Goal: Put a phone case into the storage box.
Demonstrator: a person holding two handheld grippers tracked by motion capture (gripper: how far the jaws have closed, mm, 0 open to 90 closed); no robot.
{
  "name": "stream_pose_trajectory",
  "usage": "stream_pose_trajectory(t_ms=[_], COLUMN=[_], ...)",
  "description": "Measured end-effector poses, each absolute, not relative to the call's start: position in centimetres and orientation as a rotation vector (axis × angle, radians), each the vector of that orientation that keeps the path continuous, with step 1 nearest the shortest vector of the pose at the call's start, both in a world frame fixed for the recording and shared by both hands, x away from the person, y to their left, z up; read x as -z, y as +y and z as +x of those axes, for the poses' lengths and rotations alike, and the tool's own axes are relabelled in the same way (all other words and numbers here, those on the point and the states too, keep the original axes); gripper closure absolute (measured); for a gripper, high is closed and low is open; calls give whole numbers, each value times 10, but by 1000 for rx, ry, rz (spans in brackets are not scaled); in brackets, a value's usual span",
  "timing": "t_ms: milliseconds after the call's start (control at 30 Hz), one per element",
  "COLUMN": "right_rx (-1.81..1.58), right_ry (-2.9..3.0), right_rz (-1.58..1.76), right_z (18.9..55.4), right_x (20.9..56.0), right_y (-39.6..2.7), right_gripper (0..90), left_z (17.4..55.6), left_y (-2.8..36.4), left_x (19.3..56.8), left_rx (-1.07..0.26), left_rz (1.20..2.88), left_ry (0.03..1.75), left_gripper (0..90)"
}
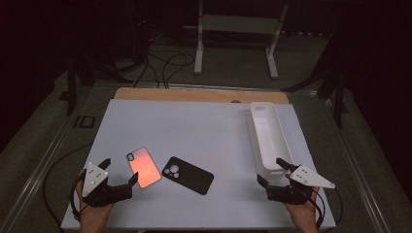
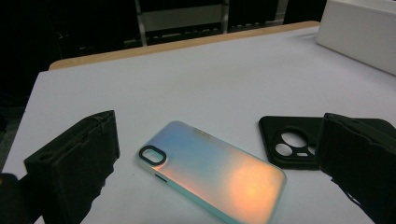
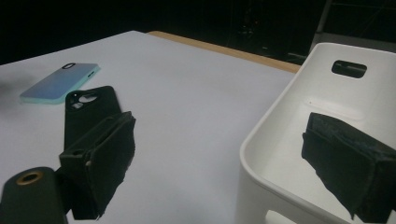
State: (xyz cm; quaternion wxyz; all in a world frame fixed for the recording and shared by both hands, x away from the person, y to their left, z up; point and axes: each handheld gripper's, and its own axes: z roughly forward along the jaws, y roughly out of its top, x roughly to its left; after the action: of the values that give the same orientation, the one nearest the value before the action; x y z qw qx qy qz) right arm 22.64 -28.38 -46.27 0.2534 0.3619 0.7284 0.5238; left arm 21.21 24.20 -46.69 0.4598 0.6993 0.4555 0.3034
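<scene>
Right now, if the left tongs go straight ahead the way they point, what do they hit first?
Probably the iridescent case: it lies on the table between the open left tongs, just ahead of them. The black case sits off to the side. Depth is unclear, so they may pass just above it.

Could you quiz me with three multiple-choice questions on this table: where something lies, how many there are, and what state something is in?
1. Where does the long white plastic bin stand?
A. the table's right side
B. the left edge
C. on the floor

2. How many phone cases lie on the white table?
A. one
B. two
C. four

3. How do the left gripper's jaws stand?
A. clamped on a case
B. open, holding nothing
C. inside the bin

Answers:
1 A: the bin stands just beyond the right gripper.
2 B: an iridescent orange-blue phone case and a black phone case.
3 B: the jaws stand apart with the iridescent case ahead.
</scene>
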Motion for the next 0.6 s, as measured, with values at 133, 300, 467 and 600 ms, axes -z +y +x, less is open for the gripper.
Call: stream_pose_trajectory(t_ms=[133,300,467,600], right_rx=[-1419,-1422,-1421,-1421], right_ry=[1979,1975,1975,1970], right_rz=[987,983,990,1007], right_z=[226,227,228,229], right_x=[463,463,464,465], right_y=[-283,-282,-283,-284], right_gripper=[94,94,94,94], left_z=[212,212,214,216], left_y=[242,241,240,237], left_x=[467,468,469,470], left_rx=[-744,-737,-719,-697], left_rz=[1724,1730,1741,1764], left_ry=[1122,1127,1134,1133], left_gripper=[2,2,3,6])
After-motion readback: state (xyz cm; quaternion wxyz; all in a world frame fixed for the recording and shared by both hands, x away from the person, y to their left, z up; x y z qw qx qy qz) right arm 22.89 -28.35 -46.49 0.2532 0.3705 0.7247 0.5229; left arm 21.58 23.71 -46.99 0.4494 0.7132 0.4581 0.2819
